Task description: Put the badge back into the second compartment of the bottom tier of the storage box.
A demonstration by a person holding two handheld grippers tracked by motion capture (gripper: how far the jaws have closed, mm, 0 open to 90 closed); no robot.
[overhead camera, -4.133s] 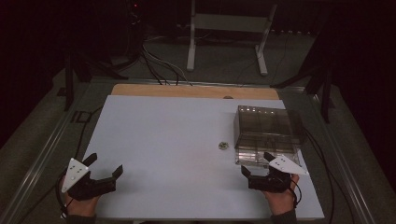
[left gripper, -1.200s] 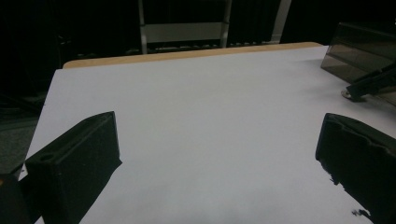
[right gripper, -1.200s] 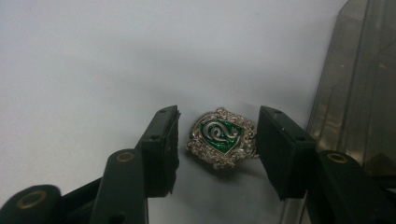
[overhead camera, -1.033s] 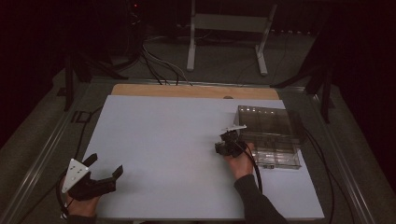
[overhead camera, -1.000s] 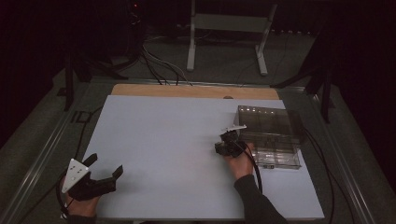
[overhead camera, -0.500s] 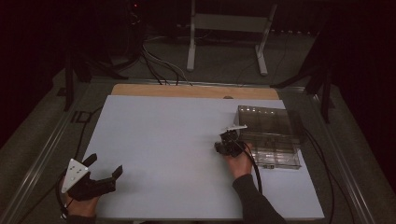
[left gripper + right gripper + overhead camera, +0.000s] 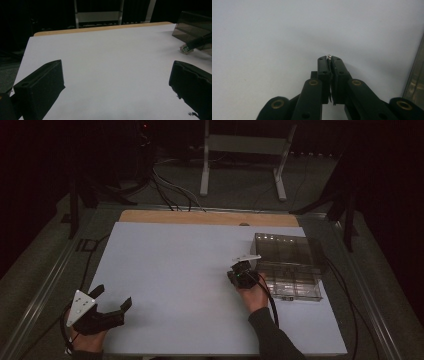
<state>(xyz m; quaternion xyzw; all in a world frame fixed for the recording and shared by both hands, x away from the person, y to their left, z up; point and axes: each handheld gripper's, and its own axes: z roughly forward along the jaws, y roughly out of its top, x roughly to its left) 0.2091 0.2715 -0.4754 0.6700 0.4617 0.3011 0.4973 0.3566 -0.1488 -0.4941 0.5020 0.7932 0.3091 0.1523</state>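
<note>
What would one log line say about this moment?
right tool: shut on small metal piece | left tool: open, empty | clear box: beside right tool

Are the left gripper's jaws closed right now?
No: in the left gripper view the left gripper shows its two black jaws standing wide apart over the white table.

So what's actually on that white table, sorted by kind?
Smoky clear plastic compartment box: 1
Tiny round silvery metal piece, pinched by right gripper: 1
Black hand-held grippers, right one plus left gripper: 2
Total: 4
</note>
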